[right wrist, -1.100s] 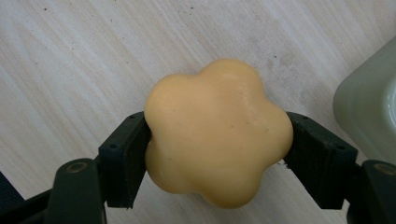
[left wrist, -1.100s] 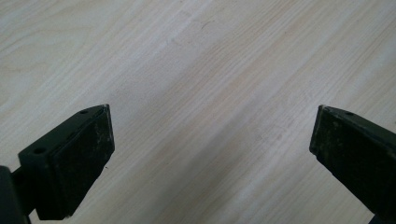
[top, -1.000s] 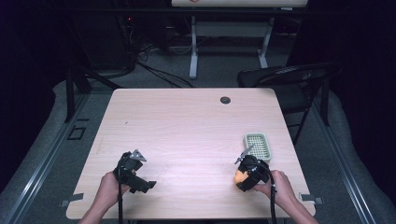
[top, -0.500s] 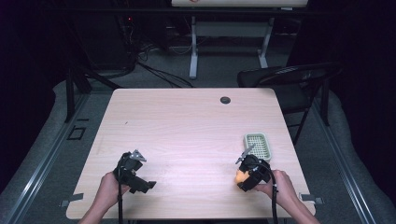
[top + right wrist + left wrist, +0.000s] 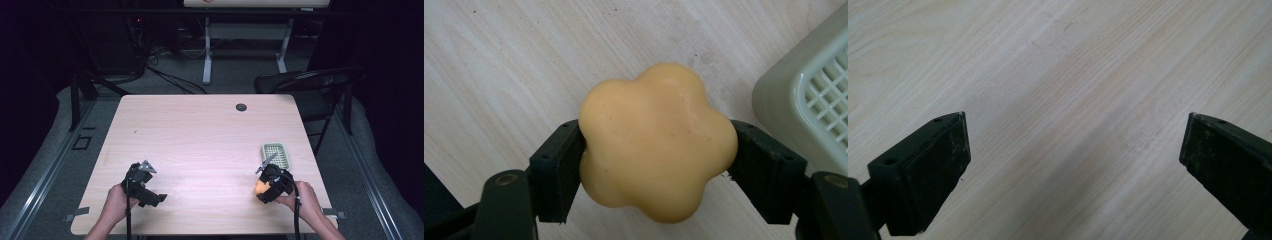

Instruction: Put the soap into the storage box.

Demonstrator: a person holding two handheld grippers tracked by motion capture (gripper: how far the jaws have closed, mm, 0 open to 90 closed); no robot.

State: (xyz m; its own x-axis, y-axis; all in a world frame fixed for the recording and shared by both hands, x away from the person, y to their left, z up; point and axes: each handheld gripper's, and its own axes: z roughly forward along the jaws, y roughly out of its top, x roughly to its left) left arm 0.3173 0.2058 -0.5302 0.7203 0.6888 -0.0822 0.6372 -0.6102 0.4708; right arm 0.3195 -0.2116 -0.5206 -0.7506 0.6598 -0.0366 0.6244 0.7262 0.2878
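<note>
Orange and flower-shaped, the soap [image 5: 656, 140] sits clamped in my right gripper [image 5: 656, 165] just beside the pale green tray [image 5: 809, 105] — my left gripper [image 5: 1073, 155] gapes empty well apart from it — so next, I judge, comes a short carry over the tray's rim.

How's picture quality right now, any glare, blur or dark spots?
High view: table evenly lit, surroundings dark. Right gripper view: flower-shaped soap sharp, with soft sheen; tray clear. Left gripper view: wood grain crisp, black pads near-featureless.
</note>
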